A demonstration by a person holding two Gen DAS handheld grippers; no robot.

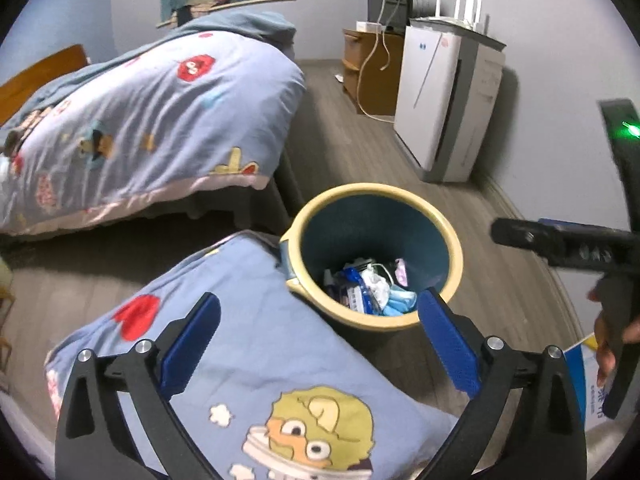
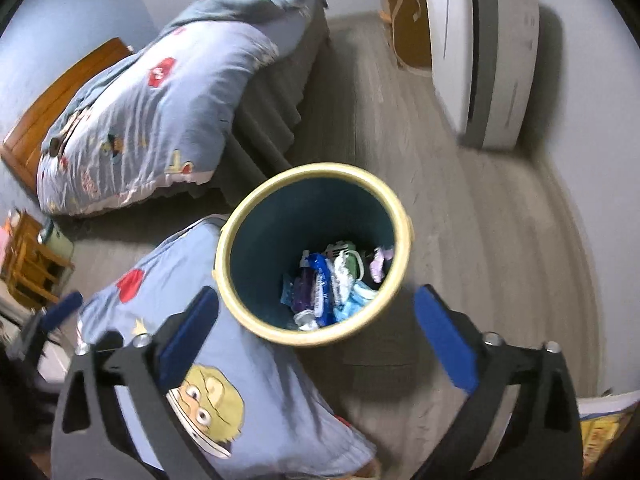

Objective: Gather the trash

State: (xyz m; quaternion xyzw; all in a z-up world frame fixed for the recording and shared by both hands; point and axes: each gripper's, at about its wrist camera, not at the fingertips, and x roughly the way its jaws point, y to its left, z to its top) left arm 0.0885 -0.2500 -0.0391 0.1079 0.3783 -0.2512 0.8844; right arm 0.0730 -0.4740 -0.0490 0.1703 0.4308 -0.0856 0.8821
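Note:
A round trash bin (image 1: 372, 190) with a cream rim and a dark teal inside stands on the wood floor. Wrappers, tissue and a blue mask lie as trash (image 1: 372, 288) at its bottom. My left gripper (image 1: 320, 298) hangs open over the bin's near edge and a pillow, nothing between its blue pads. One finger (image 1: 520, 236) of the right gripper reaches in from the right. In the right wrist view the bin (image 2: 320, 170) and its trash (image 2: 332, 284) sit straight below my right gripper (image 2: 317, 294), which is open and empty.
A blue cartoon pillow (image 1: 260, 360) lies on the floor against the bin's left side. The bed with its blue quilt (image 1: 140, 120) stands behind. A white air purifier (image 1: 444, 100) and a wooden cabinet (image 1: 372, 72) line the right wall. A hand (image 1: 608, 344) holds the right gripper.

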